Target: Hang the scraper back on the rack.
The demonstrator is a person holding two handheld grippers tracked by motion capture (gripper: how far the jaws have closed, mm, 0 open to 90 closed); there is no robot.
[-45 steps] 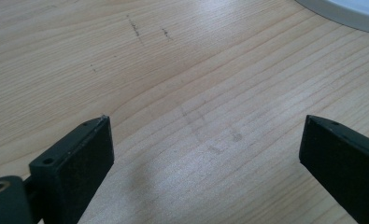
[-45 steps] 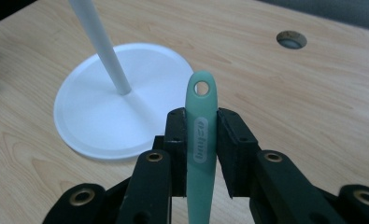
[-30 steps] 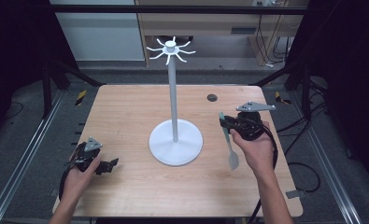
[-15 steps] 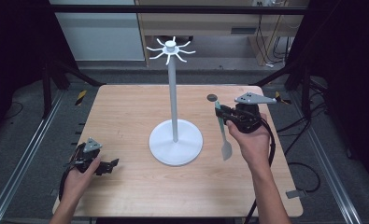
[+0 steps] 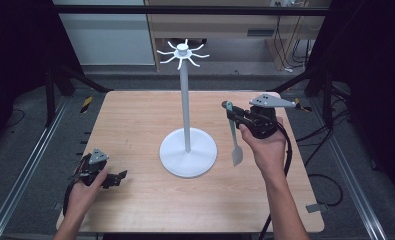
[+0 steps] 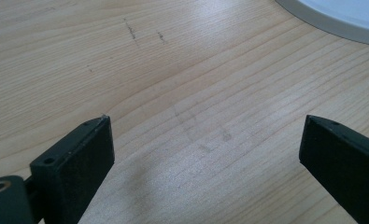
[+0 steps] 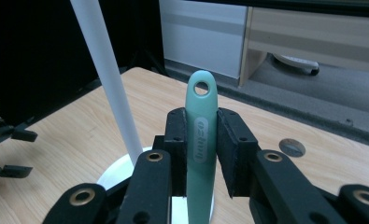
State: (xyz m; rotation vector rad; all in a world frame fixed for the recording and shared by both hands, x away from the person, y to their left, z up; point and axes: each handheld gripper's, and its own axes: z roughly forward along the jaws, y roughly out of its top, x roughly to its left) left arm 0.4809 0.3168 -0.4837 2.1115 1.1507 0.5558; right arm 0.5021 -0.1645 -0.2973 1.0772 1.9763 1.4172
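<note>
A white stand has a round base (image 5: 188,152), a tall pole (image 5: 186,110) and a ring of hooks (image 5: 183,51) at its top. To the right of the pole my right gripper (image 5: 233,115) is shut on the handle of a pale green spatula (image 5: 235,145), whose blade hangs down above the table. In the right gripper view the handle (image 7: 201,140) stands upright between the pads, its hanging hole above them, with the pole (image 7: 112,88) to the left. My left gripper (image 5: 117,178) rests open at the table's near left, nothing between its fingers (image 6: 74,158).
The wooden table (image 5: 135,125) has a small round hole (image 7: 292,147) near its far right. The stand's base rim (image 6: 341,18) lies ahead of the left gripper. Dark frame rails and cables run along both sides of the table.
My right gripper has risen and drifted toward the far side with the spatula, so the blade now hangs higher above the table. The left hand has stayed put.
</note>
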